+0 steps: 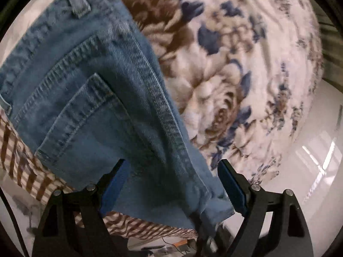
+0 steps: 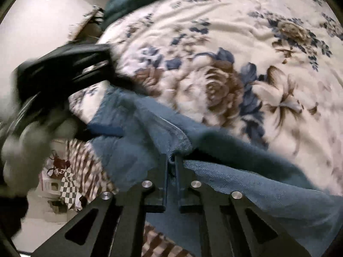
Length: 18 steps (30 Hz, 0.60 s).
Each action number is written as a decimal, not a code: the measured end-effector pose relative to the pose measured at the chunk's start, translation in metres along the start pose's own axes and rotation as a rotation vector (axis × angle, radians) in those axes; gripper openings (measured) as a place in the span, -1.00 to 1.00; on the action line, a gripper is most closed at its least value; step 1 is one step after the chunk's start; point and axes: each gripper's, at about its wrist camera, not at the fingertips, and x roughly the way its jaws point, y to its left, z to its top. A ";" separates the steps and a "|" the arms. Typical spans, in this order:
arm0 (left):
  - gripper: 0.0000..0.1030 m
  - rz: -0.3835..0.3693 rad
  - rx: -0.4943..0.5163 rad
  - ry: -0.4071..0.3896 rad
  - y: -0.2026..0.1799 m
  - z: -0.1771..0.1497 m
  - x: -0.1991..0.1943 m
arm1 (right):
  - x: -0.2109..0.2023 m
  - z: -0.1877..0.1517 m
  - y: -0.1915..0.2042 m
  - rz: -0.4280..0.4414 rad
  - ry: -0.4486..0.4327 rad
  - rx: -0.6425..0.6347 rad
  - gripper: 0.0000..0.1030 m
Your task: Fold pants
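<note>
Lengthwise, jeans (image 1: 90,90) diagonal on floral bedspread (image 1: 225,75), waistband upper left

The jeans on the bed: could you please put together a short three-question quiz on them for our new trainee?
1. True or false: the right gripper is shut on the jeans.
2. How do the jaws of the left gripper stand? A) closed on denim B) wide open, denim between them C) closed on nothing
3. What lies directly under the jeans at the near edge of the floral blanket?

Key
1. True: its jaws pinch a fold of denim.
2. B
3. A brown and white checked cloth.
</note>
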 end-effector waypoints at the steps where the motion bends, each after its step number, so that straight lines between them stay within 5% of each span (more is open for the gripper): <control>1: 0.63 0.045 0.000 0.003 0.000 0.002 0.006 | 0.001 -0.005 0.004 0.013 0.000 -0.007 -0.94; 5: 0.62 0.171 -0.017 0.029 0.007 0.009 0.039 | 0.018 -0.021 0.018 0.047 0.040 -0.032 -0.99; 7: 0.43 0.208 -0.036 0.005 0.011 0.012 0.047 | 0.024 -0.021 0.008 0.079 0.075 -0.004 -0.99; 10: 0.40 0.169 -0.047 0.001 0.008 0.006 0.042 | 0.022 -0.007 -0.021 0.099 0.113 0.109 -0.94; 11: 0.42 0.151 -0.048 0.005 0.007 0.002 0.039 | 0.020 -0.001 -0.031 0.103 0.112 0.139 -0.85; 13: 0.44 0.118 -0.047 0.004 0.004 -0.005 0.032 | 0.012 0.019 -0.054 0.100 0.082 0.183 -0.29; 14: 0.44 0.113 -0.039 -0.011 -0.001 -0.009 0.026 | 0.011 0.029 -0.061 0.101 0.074 0.189 0.15; 18: 0.44 0.130 0.012 -0.080 -0.017 -0.014 0.010 | 0.029 0.074 -0.086 0.209 0.137 0.242 0.24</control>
